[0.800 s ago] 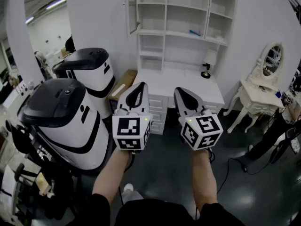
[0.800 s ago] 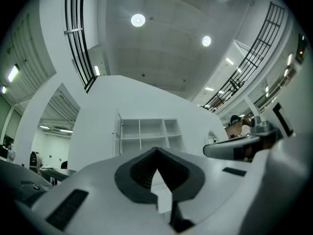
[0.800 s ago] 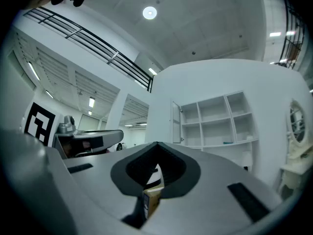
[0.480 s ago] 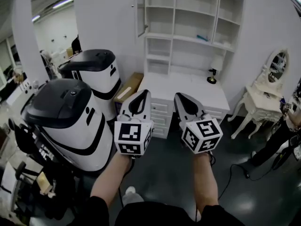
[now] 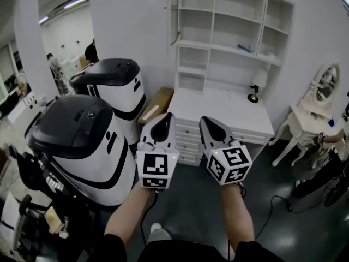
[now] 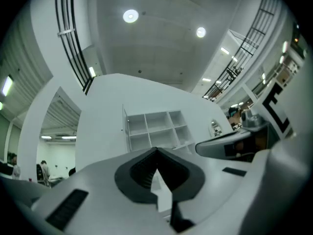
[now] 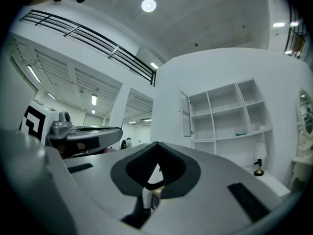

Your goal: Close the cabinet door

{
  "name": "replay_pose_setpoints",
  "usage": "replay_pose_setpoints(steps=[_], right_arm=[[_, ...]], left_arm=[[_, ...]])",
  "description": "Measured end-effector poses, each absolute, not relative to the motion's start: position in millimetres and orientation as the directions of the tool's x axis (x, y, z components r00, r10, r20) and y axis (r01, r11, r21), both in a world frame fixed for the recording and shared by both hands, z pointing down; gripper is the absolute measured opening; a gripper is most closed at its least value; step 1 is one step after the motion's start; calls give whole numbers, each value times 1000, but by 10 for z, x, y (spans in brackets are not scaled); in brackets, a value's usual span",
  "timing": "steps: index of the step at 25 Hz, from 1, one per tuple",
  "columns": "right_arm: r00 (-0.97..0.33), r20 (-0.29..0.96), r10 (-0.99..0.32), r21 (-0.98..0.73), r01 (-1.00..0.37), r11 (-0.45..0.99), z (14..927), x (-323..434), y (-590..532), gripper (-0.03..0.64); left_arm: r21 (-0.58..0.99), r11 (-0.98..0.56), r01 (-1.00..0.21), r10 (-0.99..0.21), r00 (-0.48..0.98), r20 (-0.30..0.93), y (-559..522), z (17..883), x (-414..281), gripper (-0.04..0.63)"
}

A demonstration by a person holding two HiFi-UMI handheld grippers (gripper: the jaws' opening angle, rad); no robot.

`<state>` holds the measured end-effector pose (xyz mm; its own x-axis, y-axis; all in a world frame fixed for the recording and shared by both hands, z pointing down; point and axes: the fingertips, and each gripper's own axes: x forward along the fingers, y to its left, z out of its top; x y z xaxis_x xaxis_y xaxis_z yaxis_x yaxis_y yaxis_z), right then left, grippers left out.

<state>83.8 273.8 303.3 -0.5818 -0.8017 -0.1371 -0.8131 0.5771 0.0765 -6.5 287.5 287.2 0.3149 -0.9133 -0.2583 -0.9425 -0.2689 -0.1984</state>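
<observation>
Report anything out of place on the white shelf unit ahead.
The cabinet door at the upper left of the shelf unit stands swung open, edge-on to the head view, leaving its compartment exposed. Nothing else there looks askew or damaged.

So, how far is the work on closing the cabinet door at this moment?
Nothing looks done yet: the cabinet door stands open at the upper left of the white shelf unit. In hand: the left tongs and right tongs are both shut and empty, held out well short of the unit. Left: reach the door and push it shut.
</observation>
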Motion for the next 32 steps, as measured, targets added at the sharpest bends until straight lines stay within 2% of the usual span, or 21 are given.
replay_pose_setpoints(steps=[11,15,22,27,32], right_arm=[[-500,-93,-861,72,-866,495,3362,-20,2043,9],[-494,-105,-863,86,-869,487,3305,-417,1834,9],[-487,-116,-866,122,-872,474,3211,-780,1654,9],[-475,-132,-870,138,-878,459,3115,-754,1576,9],[-431,-145,-890,134,-900,414,3019,-591,1513,9]], left_arm=[[-172,-344,-923,-904,376,-205,2303,3105,-1198,9],[-169,-386,-907,-876,418,-241,2173,3049,-1513,9],[-192,-435,-880,-829,475,-296,2020,2898,-1714,11],[-228,-428,-874,-841,478,-252,1833,2888,-1748,9],[-222,-490,-843,-792,537,-289,1776,2743,-1632,9]])
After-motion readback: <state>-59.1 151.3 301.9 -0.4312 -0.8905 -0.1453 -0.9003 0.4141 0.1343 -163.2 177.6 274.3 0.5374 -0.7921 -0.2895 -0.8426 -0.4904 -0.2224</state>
